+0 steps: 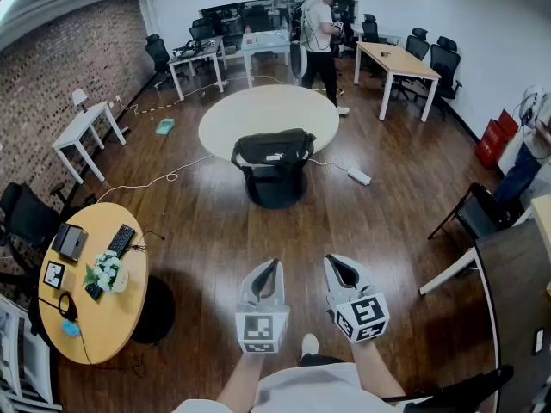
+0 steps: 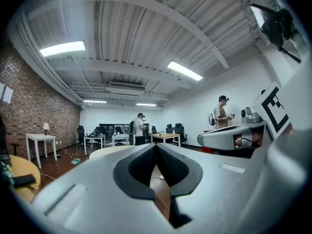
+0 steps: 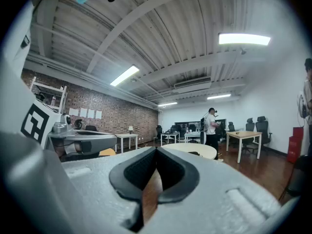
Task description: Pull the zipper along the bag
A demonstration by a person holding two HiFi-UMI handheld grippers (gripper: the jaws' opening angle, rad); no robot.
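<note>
Both pairs of jaws are pressed together, empty — left gripper [image 2: 156,147], right gripper [image 3: 156,150]. Only in the head view is the bag [image 1: 274,149] shown whole, on a table [image 1: 258,110].

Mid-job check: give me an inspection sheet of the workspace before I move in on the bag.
Surface: round white table, across the floor.
Job's things: black bag at the table's near edge; zipper too small to tell.
Clutter: nothing seen beside the bag.
Grippers: left gripper and right gripper shut, empty, far from the bag.
Cables: white cable and power strip on the floor by the table.
Surroundings: person standing beyond; desks, chairs.
</note>
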